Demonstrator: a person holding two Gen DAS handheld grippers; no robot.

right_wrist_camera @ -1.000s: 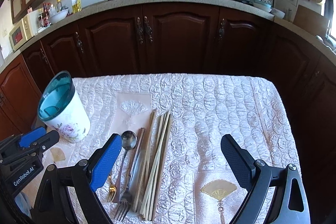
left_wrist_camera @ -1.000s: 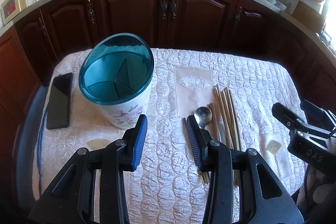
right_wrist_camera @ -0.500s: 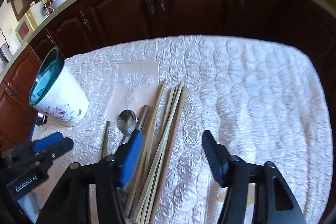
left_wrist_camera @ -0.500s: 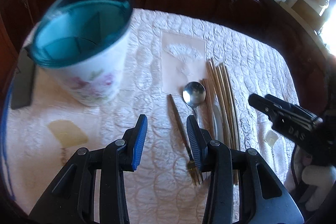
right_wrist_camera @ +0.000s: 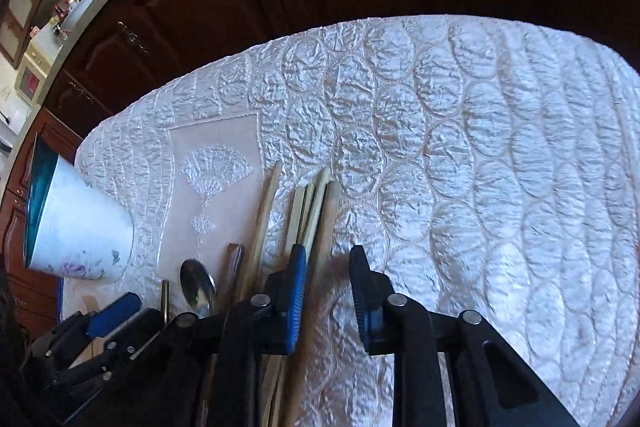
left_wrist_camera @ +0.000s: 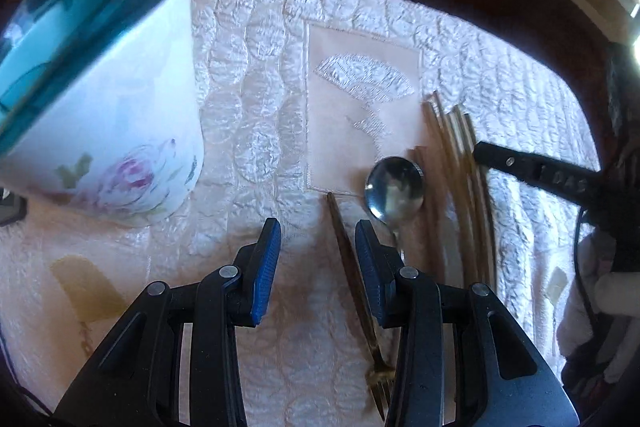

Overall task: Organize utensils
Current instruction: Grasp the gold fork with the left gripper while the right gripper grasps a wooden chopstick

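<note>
- Your left tool (left_wrist_camera: 318,251) is pointing steeply down at the quilted white cloth (left_wrist_camera: 256,131) covering the bench, its blue-padded jaws standing partly apart with nothing gripped.
- A slim gold fork (left_wrist_camera: 354,267) is lying on the cloth between those jaws, close against the right-hand pad, tines toward you; the pads are not pressing on it.
- A steel spoon (left_wrist_camera: 394,187) is resting just beyond the left tool's right finger, bowl away from you.
- To the right of the spoon, a bundle of wooden chopsticks (left_wrist_camera: 464,187) is lying lengthwise, touching one another.
- The floral utensil holder (left_wrist_camera: 108,131) with its teal rim is standing ahead and to the left of the left tool, well apart from the cutlery.
- Your right tool (right_wrist_camera: 328,259) is hovering over the near end of the chopsticks (right_wrist_camera: 316,211); its jaws have just been closing and are standing narrow now.
- One chopstick is running between the right tool's pads, near the blue left pad, but the picture is blurred, and I cannot tell whether the pads are pressing on it.
- From the right wrist view, the holder (right_wrist_camera: 80,227) is sitting far to the tool's left, and your left tool (right_wrist_camera: 108,315) is showing at the lower left.
</note>
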